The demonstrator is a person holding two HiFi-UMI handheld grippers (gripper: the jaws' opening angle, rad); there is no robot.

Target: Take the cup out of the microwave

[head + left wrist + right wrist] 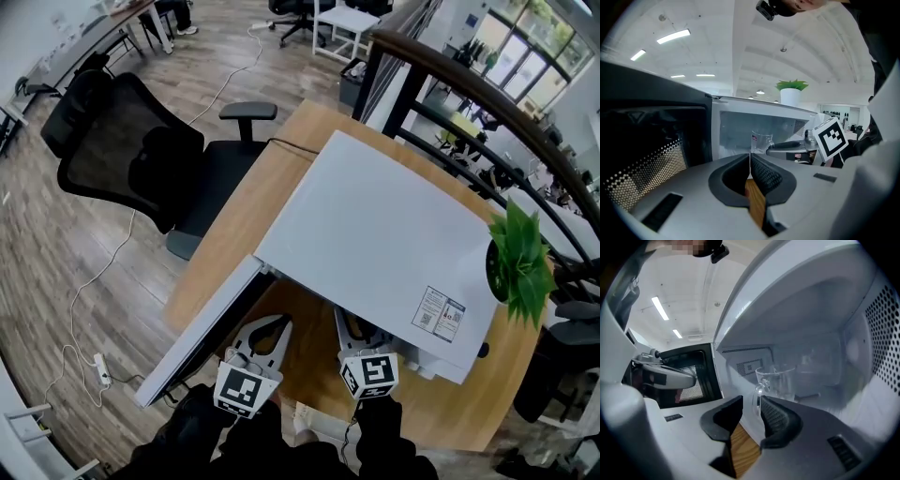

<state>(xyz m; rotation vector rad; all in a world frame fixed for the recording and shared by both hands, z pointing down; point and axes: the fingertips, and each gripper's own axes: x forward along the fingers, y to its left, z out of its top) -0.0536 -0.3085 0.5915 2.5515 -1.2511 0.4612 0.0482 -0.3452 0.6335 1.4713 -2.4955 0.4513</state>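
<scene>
**Glass cup in the microwave, just ahead of the parted right hand-held gripper**

The clear, straight-walled cup stands inside the white microwave cavity. Its looped handle lies in the gap just beyond the right gripper's ribbed black jaws, which are spread and not gripping it. The left hand-held gripper is clenched on nothing, nearer the open door, above the wooden tabletop.

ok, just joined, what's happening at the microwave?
A person holds a gripper in each hand at a white microwave on a wooden table; its door is swung open. A clear glass cup stands inside, not yet gripped. The right gripper is at the opening, jaws apart, roughly in line with the cup's handle. The left gripper is shut and empty, near the door.
</scene>
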